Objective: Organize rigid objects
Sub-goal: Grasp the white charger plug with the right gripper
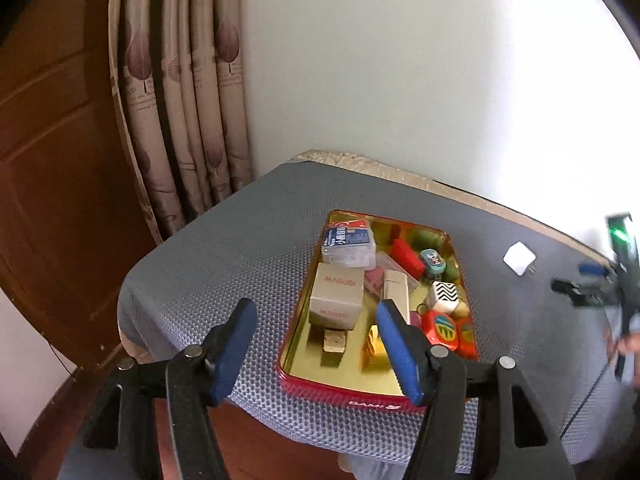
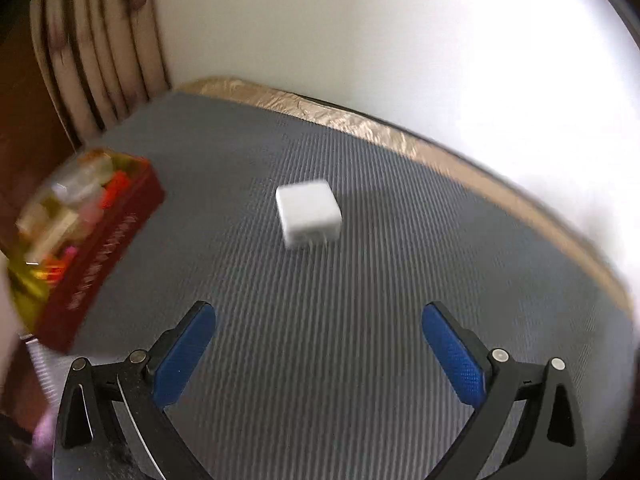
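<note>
A red tin [image 1: 344,394] with a gold inside lies on the grey mat and holds several small things: a beige box [image 1: 338,296], a clear case with a blue card [image 1: 348,246], a red case [image 1: 408,256] and a zigzag cube [image 1: 444,296]. My left gripper [image 1: 314,306] hovers open over the tin's near end, nothing between its pads. To the tin's right a white charger block [image 1: 519,258] lies alone on the mat. My right gripper [image 2: 317,308] stands open short of the charger [image 2: 308,214], apart from it. The tin [image 2: 104,248] shows blurred at the left.
The grey dotted mat [image 1: 248,240] covers a table with a beige cloth edge [image 2: 360,124] against a white wall. A patterned curtain [image 1: 180,100] and a wooden door [image 1: 52,160] stand at the left. The right gripper [image 1: 592,284] appears blurred at the far right.
</note>
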### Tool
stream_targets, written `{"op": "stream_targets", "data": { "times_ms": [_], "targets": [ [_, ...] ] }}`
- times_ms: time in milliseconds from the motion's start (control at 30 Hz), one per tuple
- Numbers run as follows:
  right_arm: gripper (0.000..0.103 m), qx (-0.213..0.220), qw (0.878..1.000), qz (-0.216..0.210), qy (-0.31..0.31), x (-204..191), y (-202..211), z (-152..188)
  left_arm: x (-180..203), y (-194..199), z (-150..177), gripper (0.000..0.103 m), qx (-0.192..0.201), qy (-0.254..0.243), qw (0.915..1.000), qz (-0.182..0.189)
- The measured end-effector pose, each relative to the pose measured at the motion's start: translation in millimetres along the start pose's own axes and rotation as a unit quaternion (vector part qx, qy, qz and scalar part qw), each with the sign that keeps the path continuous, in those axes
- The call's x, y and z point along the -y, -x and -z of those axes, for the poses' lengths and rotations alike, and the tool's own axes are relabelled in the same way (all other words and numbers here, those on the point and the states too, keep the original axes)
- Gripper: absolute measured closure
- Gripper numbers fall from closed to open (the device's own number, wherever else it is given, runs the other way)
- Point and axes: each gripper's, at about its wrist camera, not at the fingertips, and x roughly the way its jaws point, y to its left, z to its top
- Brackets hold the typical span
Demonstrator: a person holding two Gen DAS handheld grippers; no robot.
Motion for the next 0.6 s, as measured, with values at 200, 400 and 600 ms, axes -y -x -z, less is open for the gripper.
{"op": "stream_targets", "data": {
  "times_ms": [200,400,600],
  "targets": [
    [0.001,-0.039,0.999,-0.018,-0.022,12,-49,-30,-7,-13,3,0.039,-0.005,0.004,1.0,-0.003],
    [0.0,-0.075,0.995,-0.052,-0.036,21,-87,-53,-13,-21,4,0.039,-0.026,0.017,0.9995,0.002],
    [0.042,-0.093,0.993,-0.069,-0.037,16,-94,-53,-19,-27,5,0.039,-0.039,0.037,0.9986,-0.005]
  ]
}}
